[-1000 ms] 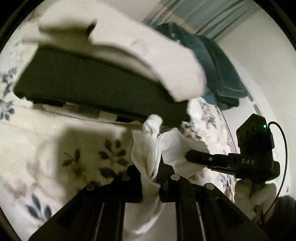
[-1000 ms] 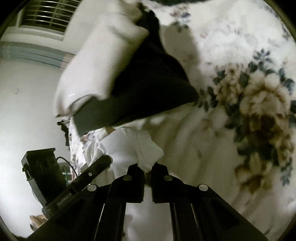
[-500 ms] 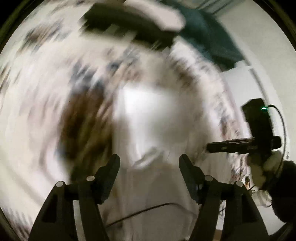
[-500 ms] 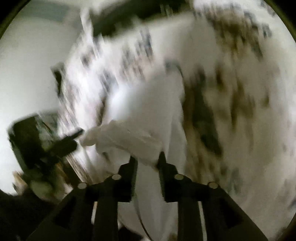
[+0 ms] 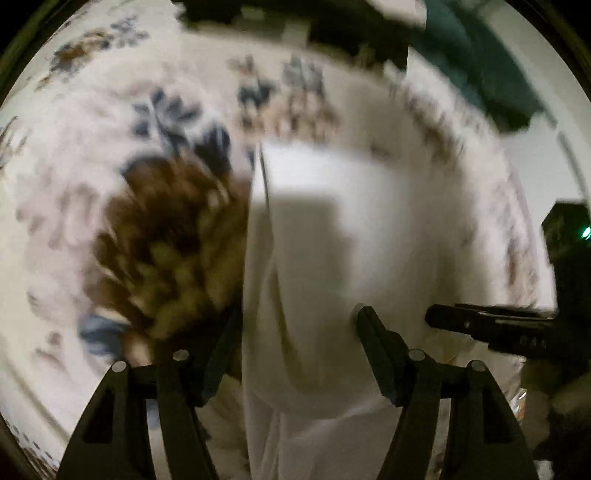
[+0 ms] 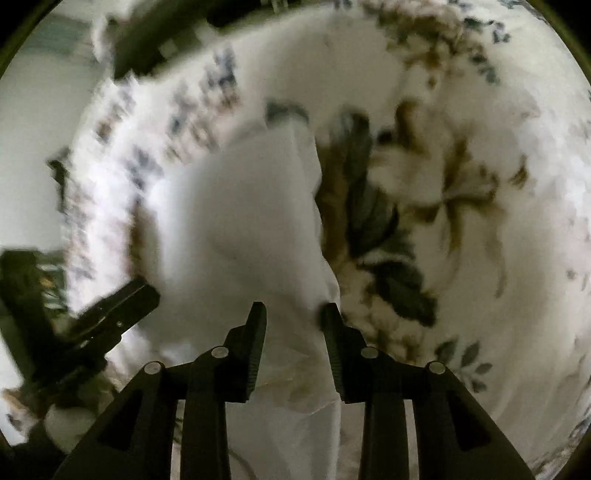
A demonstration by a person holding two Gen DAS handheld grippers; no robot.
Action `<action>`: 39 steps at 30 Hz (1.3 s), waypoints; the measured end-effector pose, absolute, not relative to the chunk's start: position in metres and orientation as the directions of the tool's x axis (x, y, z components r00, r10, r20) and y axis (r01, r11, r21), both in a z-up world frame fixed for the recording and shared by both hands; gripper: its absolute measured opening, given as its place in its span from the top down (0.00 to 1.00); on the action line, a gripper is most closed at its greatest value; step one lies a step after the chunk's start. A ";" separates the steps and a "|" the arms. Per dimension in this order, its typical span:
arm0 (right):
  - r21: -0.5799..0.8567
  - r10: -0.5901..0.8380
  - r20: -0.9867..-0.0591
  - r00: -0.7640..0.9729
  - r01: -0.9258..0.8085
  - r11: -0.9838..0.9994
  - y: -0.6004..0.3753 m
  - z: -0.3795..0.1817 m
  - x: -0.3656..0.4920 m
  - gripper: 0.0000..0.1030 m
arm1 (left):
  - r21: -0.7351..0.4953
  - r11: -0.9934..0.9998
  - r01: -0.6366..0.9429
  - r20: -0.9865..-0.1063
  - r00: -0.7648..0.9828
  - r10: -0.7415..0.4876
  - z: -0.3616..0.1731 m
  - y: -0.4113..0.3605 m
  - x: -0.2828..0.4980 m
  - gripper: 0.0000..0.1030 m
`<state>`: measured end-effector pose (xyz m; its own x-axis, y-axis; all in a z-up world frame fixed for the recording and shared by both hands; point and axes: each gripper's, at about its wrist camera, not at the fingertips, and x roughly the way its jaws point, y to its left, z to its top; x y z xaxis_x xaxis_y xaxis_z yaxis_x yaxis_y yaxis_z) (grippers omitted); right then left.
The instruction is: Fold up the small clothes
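A small white garment [image 5: 332,251] lies spread on the floral bedsheet [image 5: 110,147]; it also shows in the right wrist view [image 6: 251,221]. My left gripper [image 5: 297,321] is open, its fingers straddling the garment's near end. My right gripper [image 6: 293,314] is open above the garment's near right edge, holding nothing. The right gripper shows at the right of the left wrist view [image 5: 491,328]; the left gripper shows at the left of the right wrist view [image 6: 114,317]. Both views are motion-blurred.
A stack of folded clothes, dark [image 5: 332,26] and white, lies at the far side of the bed, also in the right wrist view [image 6: 155,48]. A teal garment [image 5: 480,66] lies at the far right. A pale wall [image 6: 33,129] bounds the bed.
Both grippers held the white garment bunched and lifted near the stack. They swung down, laid it flat on the sheet and opened, the left first, then the right.
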<state>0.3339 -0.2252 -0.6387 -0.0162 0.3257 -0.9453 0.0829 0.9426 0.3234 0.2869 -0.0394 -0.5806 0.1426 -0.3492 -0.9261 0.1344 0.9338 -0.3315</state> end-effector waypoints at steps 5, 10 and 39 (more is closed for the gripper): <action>0.288 0.292 -0.951 -0.099 0.051 0.956 -0.221 -0.648 0.308 0.67 | -0.319 0.936 0.150 -0.940 0.073 -0.332 -0.582 -0.024 0.237 0.38; 0.356 0.368 -0.923 -0.110 0.120 0.927 -0.247 -0.628 0.265 0.58 | -0.243 0.957 0.160 -0.970 -0.006 -0.245 -0.578 0.002 0.160 0.38; 0.545 0.681 -0.702 -0.209 0.457 0.703 -0.285 -0.712 0.043 0.93 | -0.379 0.880 -0.287 -0.915 -0.026 -0.403 -0.576 0.049 0.027 0.95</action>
<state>0.0434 -0.2851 -0.7125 -0.2089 0.6806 -0.7023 0.4572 0.7028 0.5451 0.0269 0.0488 -0.5762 -0.0263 -0.4031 -0.9148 -0.2872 0.8796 -0.3793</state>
